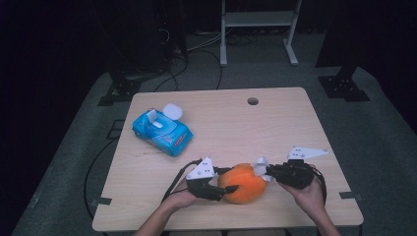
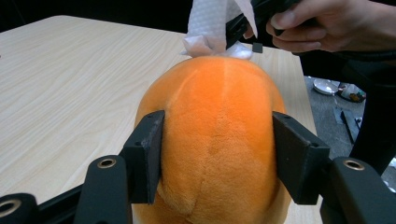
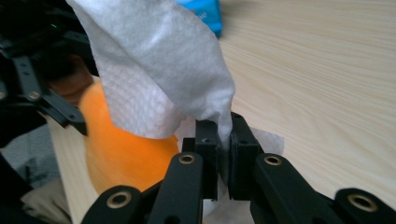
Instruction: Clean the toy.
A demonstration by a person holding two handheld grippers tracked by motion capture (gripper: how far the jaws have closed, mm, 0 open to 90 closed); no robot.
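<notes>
Where high view blurs, right gripper (image 3: 225, 140) fingers pinch wipe (image 3: 159, 70).

High view dim; the room beyond my table (image 1: 295, 128) is near black. Light falls from above, shadows soft. Both gripper views brighter, sharp up close; the wipe (image 3: 159, 70) is slightly overexposed, far background soft.

wipe pack (image 3: 201, 10) cut off

One plush orange (image 1: 243, 183), one wipe (image 1: 259, 166), one wipes pack (image 1: 162, 130)
</notes>
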